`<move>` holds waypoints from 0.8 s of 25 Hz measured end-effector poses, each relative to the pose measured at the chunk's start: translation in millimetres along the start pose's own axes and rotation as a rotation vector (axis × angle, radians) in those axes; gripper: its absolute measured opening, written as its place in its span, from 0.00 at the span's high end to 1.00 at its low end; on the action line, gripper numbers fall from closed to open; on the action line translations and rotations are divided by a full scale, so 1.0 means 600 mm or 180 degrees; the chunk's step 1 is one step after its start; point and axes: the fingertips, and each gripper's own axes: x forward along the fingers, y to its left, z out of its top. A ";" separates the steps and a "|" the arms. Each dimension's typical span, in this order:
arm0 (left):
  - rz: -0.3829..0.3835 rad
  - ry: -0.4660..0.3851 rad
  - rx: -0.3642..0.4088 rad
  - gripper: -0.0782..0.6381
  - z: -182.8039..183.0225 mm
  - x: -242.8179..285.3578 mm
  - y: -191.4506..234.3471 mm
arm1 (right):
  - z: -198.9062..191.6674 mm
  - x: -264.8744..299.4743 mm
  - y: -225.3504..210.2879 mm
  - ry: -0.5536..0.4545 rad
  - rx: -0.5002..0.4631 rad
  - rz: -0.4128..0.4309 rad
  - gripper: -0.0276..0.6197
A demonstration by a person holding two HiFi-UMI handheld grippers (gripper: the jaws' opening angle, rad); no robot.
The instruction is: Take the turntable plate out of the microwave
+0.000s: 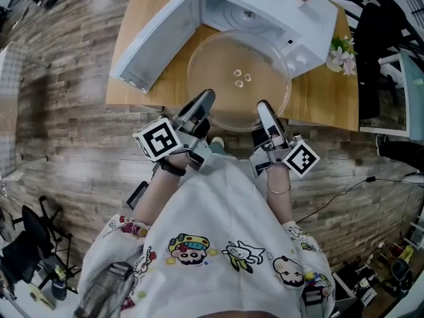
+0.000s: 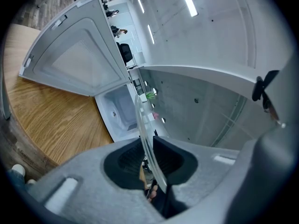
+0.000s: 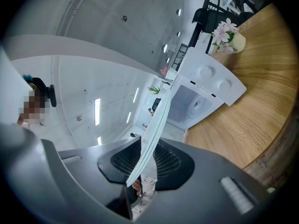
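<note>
The left claw [image 1: 201, 101] and right claw [image 1: 264, 109] each pinch the near rim of the glass turntable plate [image 1: 238, 78], jaws barely parted around its edge. The plate sits between them, outside the open microwave [image 1: 265, 5], above the counter [image 1: 151, 8].

The turntable plate [image 1: 238, 78] is clear, glossy glass, and the microwave [image 1: 265, 2] has a smooth white shell with a soft sheen. The worktop [image 1: 321, 101] is matt light wood with visible grain, the floor [image 1: 66, 91] rough-looking grey planks. The left gripper [image 1: 204, 99] and right gripper [image 1: 264, 108] have matt grey plastic jaws with black ribbed pads
</note>
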 end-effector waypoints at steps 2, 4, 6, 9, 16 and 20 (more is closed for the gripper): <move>-0.0030 0.0005 0.0036 0.82 0.001 0.001 -0.001 | -0.001 -0.001 -0.001 0.0015 -0.0007 -0.0021 0.81; 0.0041 0.0000 -0.0043 0.81 -0.002 -0.002 0.007 | -0.002 -0.002 -0.004 0.0028 -0.0007 -0.0048 0.81; 0.0064 -0.0001 -0.0067 0.81 -0.003 -0.005 0.009 | -0.003 0.000 -0.003 0.0043 -0.0024 -0.0039 0.81; 0.0040 0.0003 -0.0043 0.81 -0.002 -0.008 0.009 | -0.008 0.000 -0.003 0.0069 -0.0014 -0.0064 0.81; 0.0009 0.0016 -0.0009 0.81 0.002 -0.018 0.008 | -0.016 0.005 0.006 0.0099 -0.0053 -0.0035 0.81; 0.0038 0.0015 -0.0021 0.81 0.004 -0.024 0.011 | -0.021 0.006 0.006 0.0111 -0.0023 -0.0053 0.81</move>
